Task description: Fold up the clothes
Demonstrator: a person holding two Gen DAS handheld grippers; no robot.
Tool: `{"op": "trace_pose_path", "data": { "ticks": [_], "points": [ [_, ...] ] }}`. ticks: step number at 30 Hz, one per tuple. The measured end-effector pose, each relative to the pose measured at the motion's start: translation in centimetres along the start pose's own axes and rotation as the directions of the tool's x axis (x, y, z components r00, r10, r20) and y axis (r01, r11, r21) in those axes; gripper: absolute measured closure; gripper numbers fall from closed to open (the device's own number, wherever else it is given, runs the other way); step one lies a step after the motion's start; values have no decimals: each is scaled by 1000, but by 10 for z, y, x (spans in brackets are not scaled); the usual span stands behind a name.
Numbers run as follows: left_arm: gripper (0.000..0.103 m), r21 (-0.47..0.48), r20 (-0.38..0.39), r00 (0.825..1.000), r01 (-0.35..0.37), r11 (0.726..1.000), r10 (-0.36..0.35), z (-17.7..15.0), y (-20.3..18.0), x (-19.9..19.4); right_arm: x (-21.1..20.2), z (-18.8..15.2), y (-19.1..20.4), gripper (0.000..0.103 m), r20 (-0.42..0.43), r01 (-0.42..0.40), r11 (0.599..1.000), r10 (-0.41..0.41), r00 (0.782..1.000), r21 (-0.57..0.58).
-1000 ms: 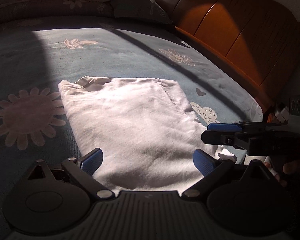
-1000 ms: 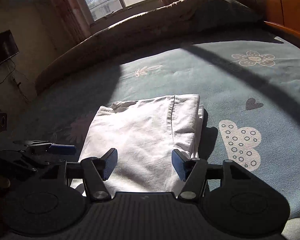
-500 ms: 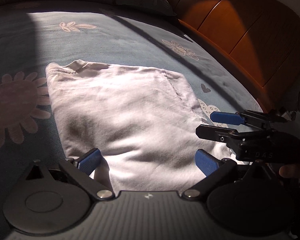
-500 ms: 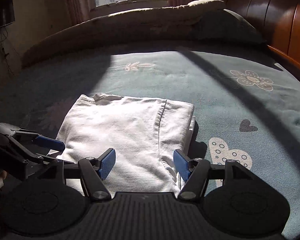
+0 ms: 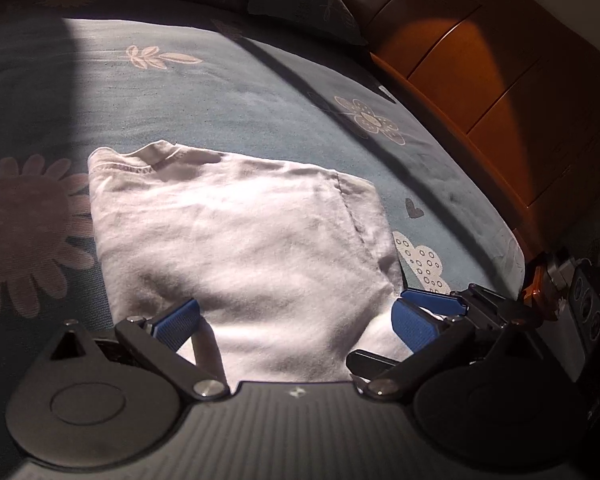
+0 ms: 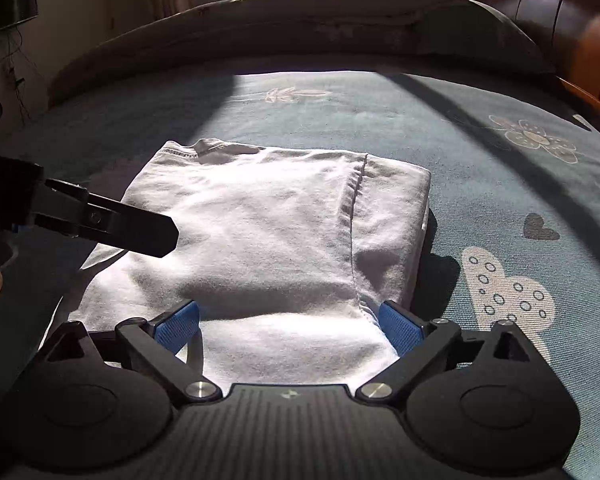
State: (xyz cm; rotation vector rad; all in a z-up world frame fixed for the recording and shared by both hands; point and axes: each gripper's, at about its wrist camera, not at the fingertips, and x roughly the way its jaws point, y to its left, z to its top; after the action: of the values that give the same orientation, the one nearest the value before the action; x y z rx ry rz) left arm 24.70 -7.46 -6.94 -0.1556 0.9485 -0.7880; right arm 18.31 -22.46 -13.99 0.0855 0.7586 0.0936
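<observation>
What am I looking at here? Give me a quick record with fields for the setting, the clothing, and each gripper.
Setting: blue-green bedspread with flower prints, orange wooden headboard
Clothing: folded white cotton garment, lying flat in sunlight
Left gripper: open, over the garment's near edge, holding nothing
Right gripper: jaws have just been opening, now wide, near edge of the garment between them, not gripped
</observation>
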Motion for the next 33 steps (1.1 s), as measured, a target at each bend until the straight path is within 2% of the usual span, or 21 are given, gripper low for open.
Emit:
{"op": "trace_pose_path", "data": {
  "ticks": [8, 11, 14, 17, 22, 30, 33],
  "points": [
    [2, 54, 26, 1000, -2, 999, 0, 25, -30, -15, -33, 7, 6, 0, 88, -139, 990, 138, 987, 2],
    [2, 85, -7, 1000, 7, 996, -7, 37, -43, -6, -25, -1, 10, 0, 60, -175, 985, 175, 983, 1],
    [1, 119, -46, 998, 49, 992, -44, 44, -58, 9, -13, -10, 11, 0, 25, -182, 983, 182, 983, -2],
    [1, 150, -93, 994, 72, 986, -58, 52, -71, 35, -9, -18, 11, 0, 47, -183, 982, 185, 982, -39],
    [1, 149, -157, 983, 115, 982, -91, 60, -80, 77, -8, -25, 11, 0, 81, -186, 980, 192, 978, -75],
    [2, 230, -196, 978, 117, 966, -72, 88, -97, 136, -9, -26, 5, 0, 100, -208, 976, 213, 972, -59],
    [2, 256, -188, 979, 120, 959, -73, 100, -106, 137, -9, -25, 3, 0, 105, -218, 975, 222, 969, -51]
  ]
}}
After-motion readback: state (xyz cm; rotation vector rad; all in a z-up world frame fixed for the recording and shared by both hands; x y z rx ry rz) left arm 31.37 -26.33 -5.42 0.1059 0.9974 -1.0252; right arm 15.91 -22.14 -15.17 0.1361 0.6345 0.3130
